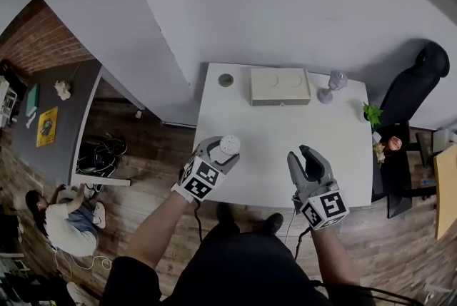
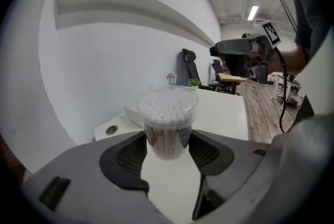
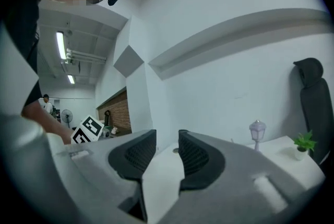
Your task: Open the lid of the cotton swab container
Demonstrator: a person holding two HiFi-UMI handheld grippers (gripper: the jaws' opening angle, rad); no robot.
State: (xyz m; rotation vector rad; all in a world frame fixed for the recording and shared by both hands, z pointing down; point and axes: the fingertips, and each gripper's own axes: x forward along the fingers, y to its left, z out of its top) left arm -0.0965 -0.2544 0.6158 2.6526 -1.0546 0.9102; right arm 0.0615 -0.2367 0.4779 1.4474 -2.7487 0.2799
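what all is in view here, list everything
table: 1, white, centre
cotton swab container: 1, clear with white swabs, near left of the table
box: 1, beige, table's far edge
round insert: 1, grey, left of the box
lantern: 1, pale lilac, right of the box
potted plant: 1, green, table's right edge
office chair: 1, black, beyond the table's right side
person: 1, seated on the floor, far left
left gripper: 1, grey, shut on the cotton swab container
right gripper: 1, grey, open, empty

Cotton swab container [image 2: 168, 113] in left gripper [image 2: 169, 143] (above table [image 1: 271, 148]), box [image 1: 280, 85] behind
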